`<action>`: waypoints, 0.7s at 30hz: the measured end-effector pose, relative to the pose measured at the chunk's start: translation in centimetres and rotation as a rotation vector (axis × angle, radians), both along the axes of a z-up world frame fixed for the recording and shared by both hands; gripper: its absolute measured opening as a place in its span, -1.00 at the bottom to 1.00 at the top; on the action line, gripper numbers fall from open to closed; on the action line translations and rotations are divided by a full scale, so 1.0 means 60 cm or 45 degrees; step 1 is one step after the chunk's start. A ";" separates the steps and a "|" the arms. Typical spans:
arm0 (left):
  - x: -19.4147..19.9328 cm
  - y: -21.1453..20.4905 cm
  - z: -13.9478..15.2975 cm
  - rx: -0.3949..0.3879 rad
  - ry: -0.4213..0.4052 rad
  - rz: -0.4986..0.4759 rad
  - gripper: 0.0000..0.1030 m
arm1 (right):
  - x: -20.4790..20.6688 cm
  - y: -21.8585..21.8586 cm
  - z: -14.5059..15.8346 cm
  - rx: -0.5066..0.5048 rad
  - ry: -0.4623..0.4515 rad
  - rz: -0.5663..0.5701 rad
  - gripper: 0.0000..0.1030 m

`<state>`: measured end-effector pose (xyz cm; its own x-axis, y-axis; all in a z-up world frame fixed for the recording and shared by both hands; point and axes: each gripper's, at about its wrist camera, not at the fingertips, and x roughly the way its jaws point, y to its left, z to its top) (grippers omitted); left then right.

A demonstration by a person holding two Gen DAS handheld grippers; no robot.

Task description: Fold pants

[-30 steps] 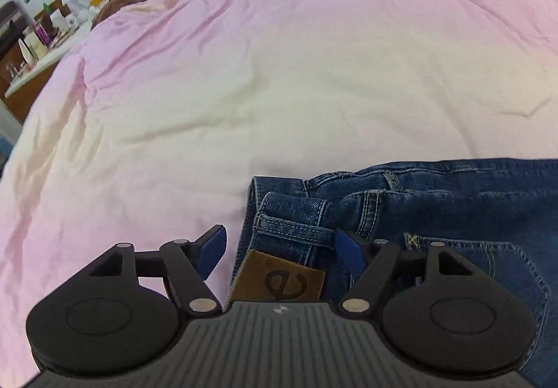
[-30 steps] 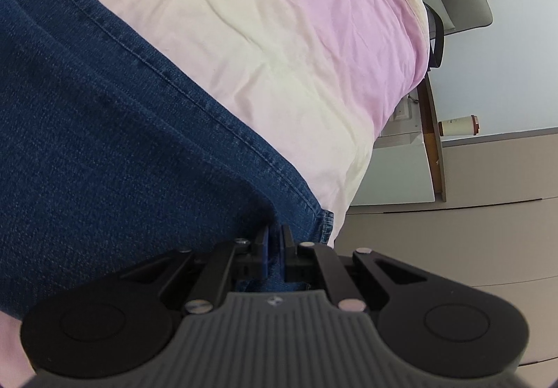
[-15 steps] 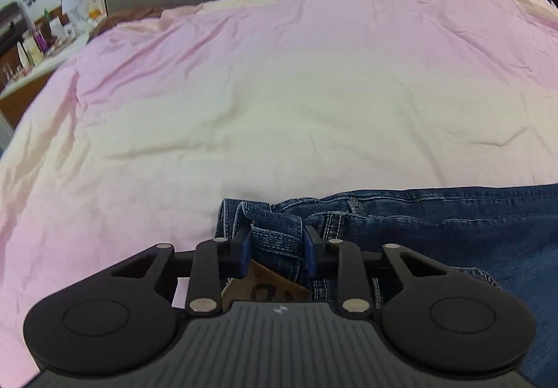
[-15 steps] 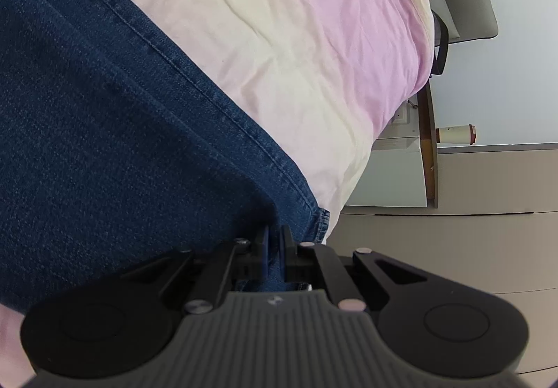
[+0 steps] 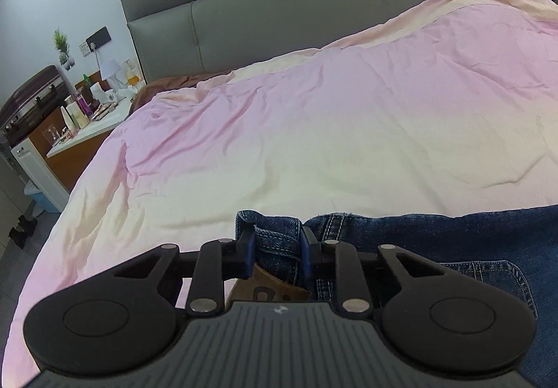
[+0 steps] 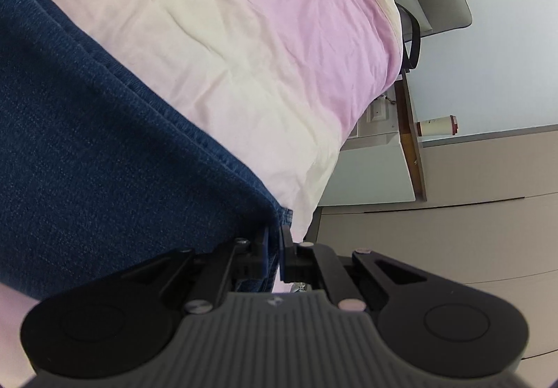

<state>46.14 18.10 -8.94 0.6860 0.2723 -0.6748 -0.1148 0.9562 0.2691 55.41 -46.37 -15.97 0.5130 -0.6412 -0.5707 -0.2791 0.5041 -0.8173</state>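
Observation:
Dark blue jeans (image 5: 436, 234) lie on a pink and cream duvet (image 5: 314, 130). My left gripper (image 5: 275, 241) is shut on the waistband corner, above the brown leather label (image 5: 268, 287), and holds it a little off the bed. In the right wrist view the jeans leg (image 6: 87, 151) fills the left side, and my right gripper (image 6: 273, 248) is shut on the hem end of that leg near the bed's edge.
A grey padded headboard (image 5: 279, 15) stands behind the bed. A cluttered bedside counter (image 5: 80, 116) is at far left. In the right wrist view a white nightstand (image 6: 376, 158) and beige cabinets (image 6: 470, 213) stand past the bed's edge.
My left gripper closed on the jeans waistband and lifted it, so the view tilted up to the headboard. My right gripper stayed shut on the hem and rose slightly.

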 end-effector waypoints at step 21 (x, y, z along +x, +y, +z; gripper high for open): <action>0.023 -0.057 -0.065 0.254 0.124 -0.040 0.54 | 0.054 -0.023 -0.017 0.298 -0.119 -0.123 0.35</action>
